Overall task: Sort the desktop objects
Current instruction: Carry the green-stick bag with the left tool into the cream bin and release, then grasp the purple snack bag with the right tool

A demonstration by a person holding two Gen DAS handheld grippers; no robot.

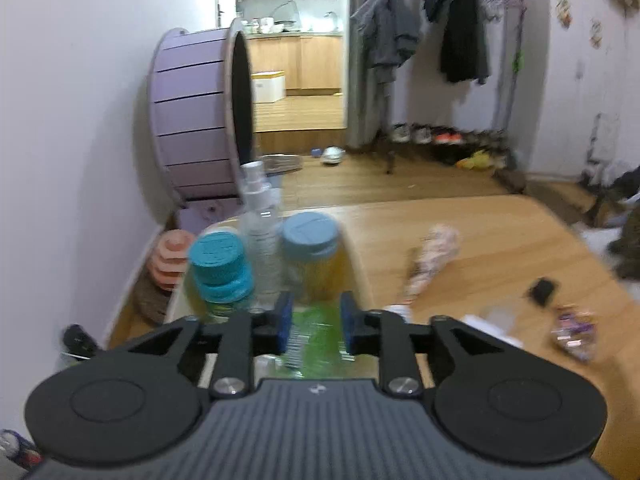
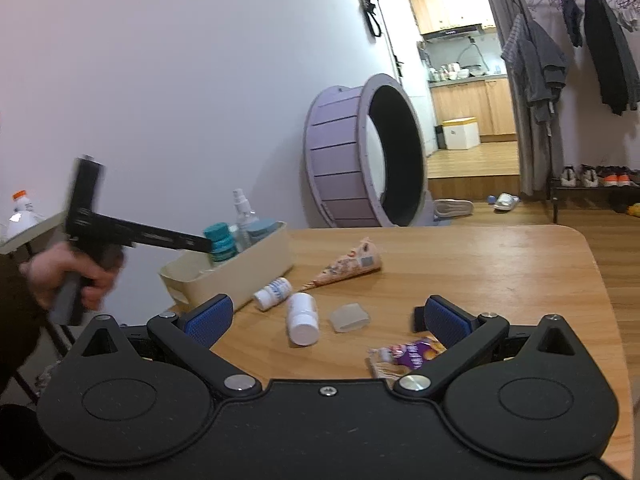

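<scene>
My left gripper (image 1: 315, 322) hovers over a cream bin (image 1: 362, 270) and is open with nothing between its blue pads; a green packet (image 1: 320, 334) lies in the bin below it. The bin holds teal-capped jars (image 1: 219, 266), a clear spray bottle (image 1: 260, 220) and a blue-lidded jar (image 1: 310, 246). My right gripper (image 2: 326, 320) is wide open above the wooden table (image 2: 500, 280). Below it lie two white pill bottles (image 2: 303, 318), a clear cap (image 2: 349, 317), a cone-shaped snack pack (image 2: 348, 266) and a purple snack bag (image 2: 408, 354). The bin (image 2: 240, 276) stands at the table's left.
A purple cat wheel (image 2: 360, 152) stands by the wall behind the table. A small black object (image 1: 541, 290) and a snack bag (image 1: 574, 330) lie on the table's right part. A clothes rack (image 2: 580, 60) and shoes stand beyond.
</scene>
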